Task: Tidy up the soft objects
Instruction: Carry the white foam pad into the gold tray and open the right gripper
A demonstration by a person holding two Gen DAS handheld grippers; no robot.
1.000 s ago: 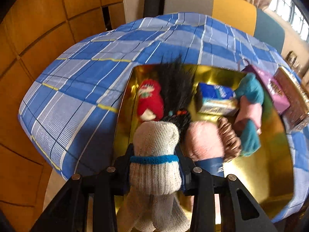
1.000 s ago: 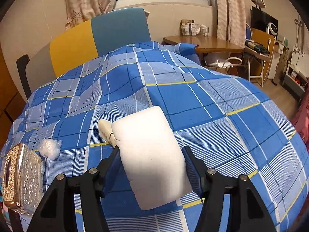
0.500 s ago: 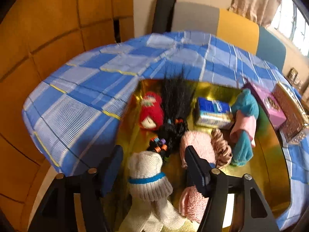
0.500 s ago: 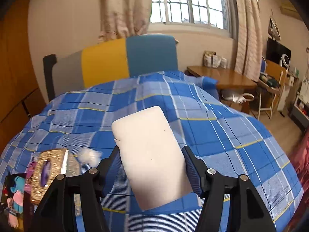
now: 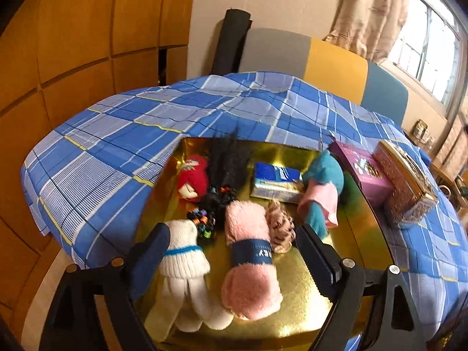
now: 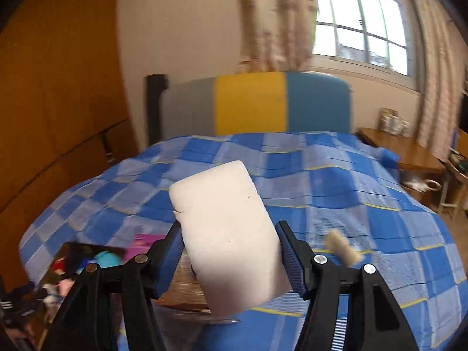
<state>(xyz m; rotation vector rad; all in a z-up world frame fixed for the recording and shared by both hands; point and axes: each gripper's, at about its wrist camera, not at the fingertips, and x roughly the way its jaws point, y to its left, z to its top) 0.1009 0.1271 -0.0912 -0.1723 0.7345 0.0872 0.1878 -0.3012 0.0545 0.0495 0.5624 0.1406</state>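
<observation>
The white foam block (image 6: 225,237) is sitting clamped between the pads of the right gripper (image 6: 229,259), lifted clear above the blue plaid cloth (image 6: 365,204). It looks light, squashy and matte, so it is probably gripping well rather than slipping; the pads are pressing on its long sides near the lower half, a sensible hold, though a hard squeeze would likely dent it. Off to the lower left the gold tray (image 6: 73,247) is showing, blurred, well apart from the block. In the left view, the white knit glove (image 5: 184,260) is lying on the gold tray (image 5: 307,316), beside the pink fluffy roll (image 5: 248,263). The left gripper (image 5: 231,251) is standing spread, its jaws having just been opening, both items lying between them unpressed. The glove is looking limp and floppy, best taken at its blue-banded cuff.
</observation>
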